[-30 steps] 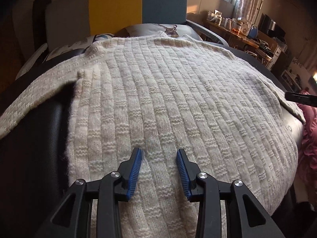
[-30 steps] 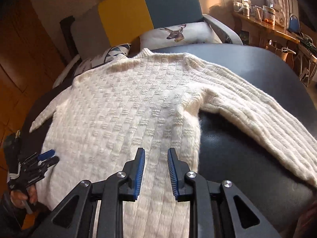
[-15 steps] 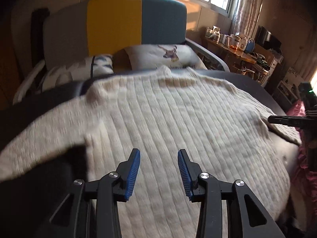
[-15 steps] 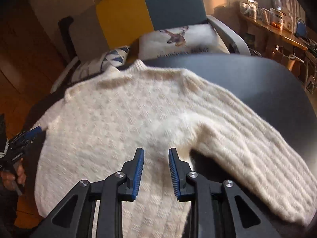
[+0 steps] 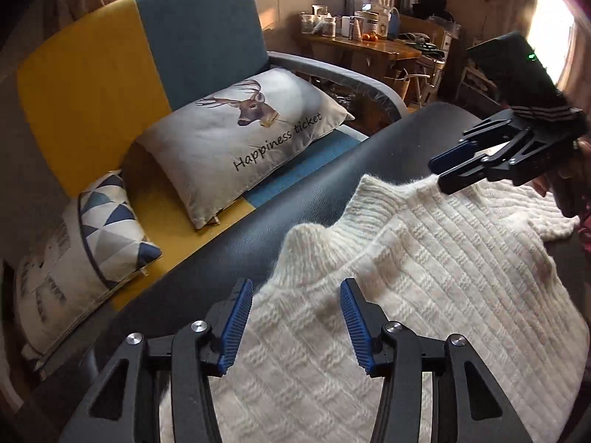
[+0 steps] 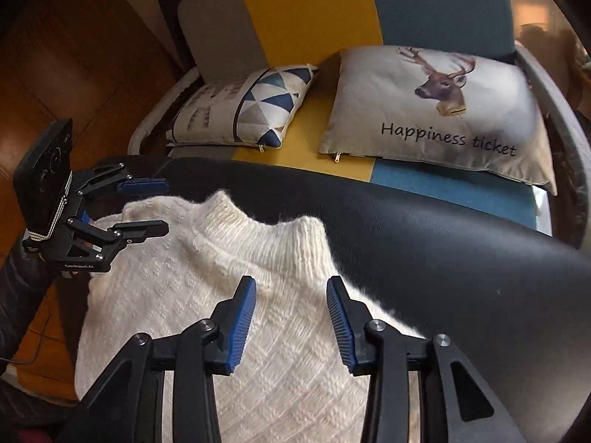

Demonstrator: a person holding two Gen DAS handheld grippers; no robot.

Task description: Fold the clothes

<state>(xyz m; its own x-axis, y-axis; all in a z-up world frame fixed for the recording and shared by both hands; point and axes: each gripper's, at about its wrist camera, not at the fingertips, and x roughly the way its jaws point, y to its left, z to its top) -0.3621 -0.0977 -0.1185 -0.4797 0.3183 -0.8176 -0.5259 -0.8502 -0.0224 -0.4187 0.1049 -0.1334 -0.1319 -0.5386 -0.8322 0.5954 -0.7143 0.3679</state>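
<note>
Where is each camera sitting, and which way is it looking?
Left wrist: sits on the left gripper, looks across the white sweater toward the sofa; the right gripper shows at far right.
Right wrist: sits on the right gripper, looks over the sweater's collar; the left gripper and a dark sleeve show at left.
Both share the sweater and the deer pillow.

Bare black surface (image 6: 461, 258) beyond sweater (image 6: 221, 295) collar free; deer cushion (image 6: 443, 110), triangle cushion (image 6: 251, 110) behind.
</note>
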